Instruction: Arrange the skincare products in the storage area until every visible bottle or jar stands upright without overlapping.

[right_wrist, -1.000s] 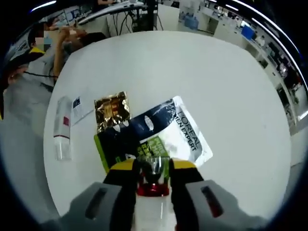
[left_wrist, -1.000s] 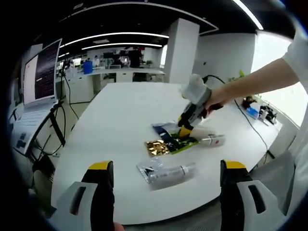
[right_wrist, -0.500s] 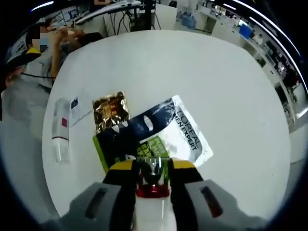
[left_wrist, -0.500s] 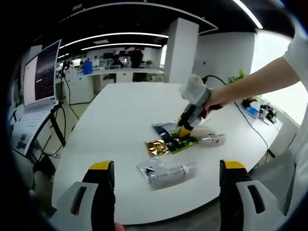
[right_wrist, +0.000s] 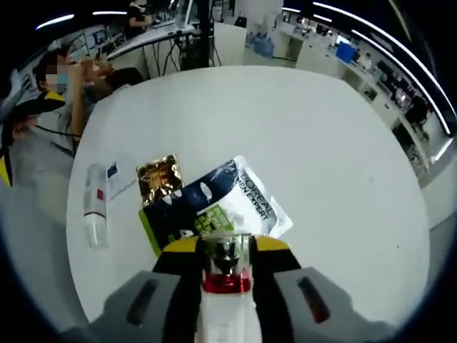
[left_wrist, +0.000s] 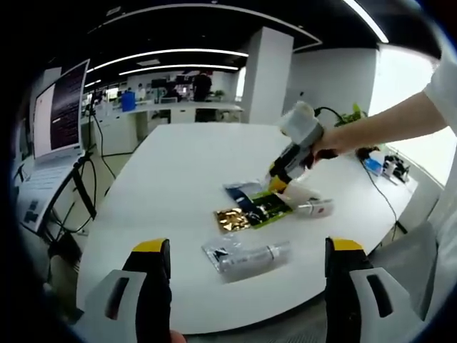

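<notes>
Two grippers are at work, and nearest the lens in the right gripper view the right gripper (right_wrist: 226, 251) has its yellow-tipped jaws closed on a white bottle with a red band (right_wrist: 227, 280), its clear cap poking up between the tips. It hangs above the white table (right_wrist: 314, 143), carried on its side rather than set down. In the left gripper view the left gripper (left_wrist: 241, 250) is held low at the table's near edge, jaws wide apart and holding nothing.

Just past those open jaws, a clear tube in a plastic wrapper (left_wrist: 247, 256) lies flat on the table. Beyond it sit a gold foil sachet (left_wrist: 230, 219), a green sachet (left_wrist: 273, 207) and a dark blue and white sachet (right_wrist: 235, 193), overlapping one another in a loose pile. To the side of the pile, another white bottle with a red mark (left_wrist: 316, 208) lies on its side, near the sachets but apart from them.

Farther off are desks, a laptop (left_wrist: 58, 107) and seated people.

By my reading the task has barely begun: no bottle stands upright. The held bottle must be stood up on bare table, then the wrapped tube and the other white bottle, and the sachets are left to separate.
</notes>
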Motion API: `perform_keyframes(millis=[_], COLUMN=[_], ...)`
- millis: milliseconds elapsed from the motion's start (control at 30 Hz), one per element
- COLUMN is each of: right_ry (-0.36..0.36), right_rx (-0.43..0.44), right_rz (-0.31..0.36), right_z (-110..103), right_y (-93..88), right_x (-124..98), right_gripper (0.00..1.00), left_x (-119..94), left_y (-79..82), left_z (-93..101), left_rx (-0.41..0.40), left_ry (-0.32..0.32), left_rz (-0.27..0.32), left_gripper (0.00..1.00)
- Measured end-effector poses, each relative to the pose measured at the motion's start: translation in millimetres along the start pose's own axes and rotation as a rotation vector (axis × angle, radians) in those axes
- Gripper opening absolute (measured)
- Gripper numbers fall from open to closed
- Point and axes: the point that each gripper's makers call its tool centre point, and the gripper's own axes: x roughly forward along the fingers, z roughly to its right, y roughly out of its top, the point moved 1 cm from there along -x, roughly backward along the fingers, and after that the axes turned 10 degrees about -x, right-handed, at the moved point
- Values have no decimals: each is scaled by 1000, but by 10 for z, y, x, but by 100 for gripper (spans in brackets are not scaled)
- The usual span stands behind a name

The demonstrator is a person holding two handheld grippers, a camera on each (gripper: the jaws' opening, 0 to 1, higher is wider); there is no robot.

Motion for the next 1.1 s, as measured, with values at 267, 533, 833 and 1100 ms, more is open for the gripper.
perform_keyframes(millis=[267, 533, 833, 1100], right_ry=[-126, -253, -455, -628], right_rx=[166, 291, 436, 572], right_rz=[83, 134, 251, 339], right_z=[243, 491, 748, 796], right_y=[-100, -281, -571, -815], right_x=[-266, -571, -1085, -1470], right_gripper=[26, 26, 26, 26], left_x=[-5, -2, 13, 19], left_y=[0, -14, -46, -72], left_z=[9, 22, 45, 71], left_rx=[9, 20, 37, 53], left_ry=[-2, -7, -18, -25], left_rz=[1, -7, -25, -41], left_gripper=[86, 86, 86, 84])
